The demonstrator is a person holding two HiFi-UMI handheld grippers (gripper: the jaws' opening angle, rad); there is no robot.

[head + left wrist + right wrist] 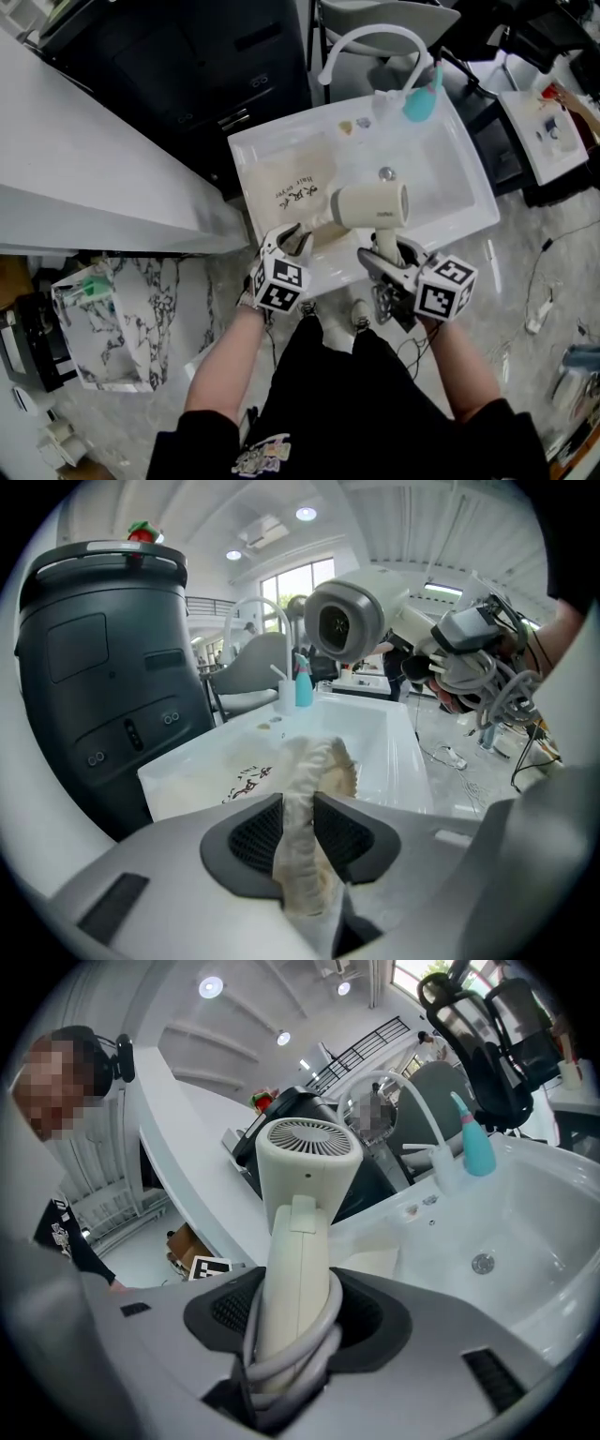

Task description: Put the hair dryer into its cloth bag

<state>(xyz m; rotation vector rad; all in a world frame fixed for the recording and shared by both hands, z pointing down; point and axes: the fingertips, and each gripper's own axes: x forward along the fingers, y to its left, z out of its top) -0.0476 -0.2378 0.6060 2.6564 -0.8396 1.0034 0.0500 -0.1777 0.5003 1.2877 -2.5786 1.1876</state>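
The cream hair dryer (pixel 370 204) hangs level over the white sink (pixel 459 141). My right gripper (pixel 389 253) is shut on its handle and the looped cord (pixel 281 1363); its barrel (pixel 305 1176) rises above the jaws. A beige cloth bag (pixel 291 183) with dark lettering lies in the sink's left half. My left gripper (pixel 292 239) is at the sink's near rim, shut on a bunched edge of the bag (pixel 309 771), with the cloth running between both pads. In the left gripper view the dryer's round end (pixel 342 621) faces me, above and to the right of the bag.
A curved white faucet (pixel 370 37) and a teal bottle (pixel 424 98) stand at the sink's far edge. A dark cabinet (pixel 187 56) and a white counter (pixel 84 169) lie to the left. A marbled box (pixel 112 319) sits on the floor at lower left. Cables trail at the right.
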